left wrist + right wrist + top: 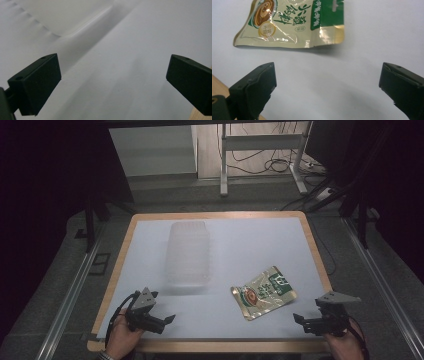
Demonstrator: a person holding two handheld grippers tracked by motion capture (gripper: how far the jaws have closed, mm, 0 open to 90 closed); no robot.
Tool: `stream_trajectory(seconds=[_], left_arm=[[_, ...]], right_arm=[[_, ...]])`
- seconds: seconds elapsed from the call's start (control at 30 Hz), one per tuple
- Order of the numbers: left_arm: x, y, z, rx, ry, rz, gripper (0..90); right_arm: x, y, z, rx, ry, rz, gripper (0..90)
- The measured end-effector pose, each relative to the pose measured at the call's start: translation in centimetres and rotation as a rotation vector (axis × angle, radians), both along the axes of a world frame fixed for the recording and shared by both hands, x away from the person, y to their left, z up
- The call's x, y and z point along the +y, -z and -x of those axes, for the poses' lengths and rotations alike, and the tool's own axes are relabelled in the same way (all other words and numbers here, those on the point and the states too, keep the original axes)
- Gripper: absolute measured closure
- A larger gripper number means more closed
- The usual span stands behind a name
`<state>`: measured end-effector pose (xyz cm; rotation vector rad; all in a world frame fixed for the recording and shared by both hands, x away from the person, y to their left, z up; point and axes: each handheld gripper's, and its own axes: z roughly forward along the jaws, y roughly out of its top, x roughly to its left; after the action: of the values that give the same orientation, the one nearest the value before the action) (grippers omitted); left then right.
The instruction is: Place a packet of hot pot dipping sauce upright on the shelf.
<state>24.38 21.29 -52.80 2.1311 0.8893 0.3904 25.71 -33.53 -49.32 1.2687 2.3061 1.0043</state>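
Sauce pouch (292, 22) cut off by the top edge in the right gripper view, small print unreadable, clear plastic tray (188, 252) faint against the worktop (260, 240) — its contents indistinct, blurred in the left gripper view.

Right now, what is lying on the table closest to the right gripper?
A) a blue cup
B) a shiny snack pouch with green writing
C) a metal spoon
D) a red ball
B: the snack pouch lies flat on the white table just ahead of the right gripper, whose jaws stand open with nothing between them.
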Motion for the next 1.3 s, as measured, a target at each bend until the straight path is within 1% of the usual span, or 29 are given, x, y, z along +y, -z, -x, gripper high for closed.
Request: stream_trajectory(seconds=[0.07,0.1,0.13,0.27,0.33,0.4,0.43,0.63,0.7,0.87,1.0,1.13,1.3], left_arm=[[0.0,0.0,0.0,0.0,-0.009,-0.004,0.0],[0.1,-0.1,0.0,0.0,-0.009,0.002,0.0],[0.1,-0.1,0.0,0.002,-0.008,0.009,0.0],[0.2,-0.2,0.0,-0.002,0.005,0.041,0.0],[0.2,-0.2,0.0,-0.009,0.01,0.048,0.0],[0.2,-0.1,0.0,-0.004,0.027,0.069,0.0],[0.2,-0.1,-0.1,-0.001,0.032,0.073,0.0],[0.2,0.1,-0.1,-0.01,0.052,0.072,0.0],[0.3,0.1,-0.1,-0.02,0.058,0.067,0.0],[0.3,0.1,-0.1,-0.048,0.085,0.077,0.0],[0.4,0.3,-0.2,-0.073,0.111,0.066,0.0],[0.4,0.3,-0.2,-0.073,0.113,0.047,0.0],[0.5,0.4,-0.2,-0.056,0.111,0.043,0.0]], right_arm=[[-0.5,0.0,-0.2,-0.012,0.002,-0.036,1.5],[-0.6,0.0,-0.3,-0.018,0.005,-0.05,1.5],[-0.6,-0.1,-0.3,-0.024,0.012,-0.052,1.3],[-0.3,0.0,-0.2,-0.048,0.01,-0.001,0.0],[-0.2,0.1,-0.2,-0.049,0.006,0.011,0.0],[-0.1,0.1,-0.2,-0.055,0.005,0.025,0.0],[0.0,0.1,-0.2,-0.057,0.004,0.024,0.0],[0.0,0.2,-0.3,-0.059,0.016,0.042,0.0],[0.1,0.2,-0.3,-0.063,0.023,0.053,0.0],[0.4,0.3,-0.3,-0.069,0.019,0.068,0.0],[0.6,0.3,-0.4,-0.077,0.015,0.077,0.0],[0.7,0.2,-0.4,-0.087,0.01,0.084,0.0],[1.0,0.1,-0.7,-0.097,0.004,0.085,0.0]])
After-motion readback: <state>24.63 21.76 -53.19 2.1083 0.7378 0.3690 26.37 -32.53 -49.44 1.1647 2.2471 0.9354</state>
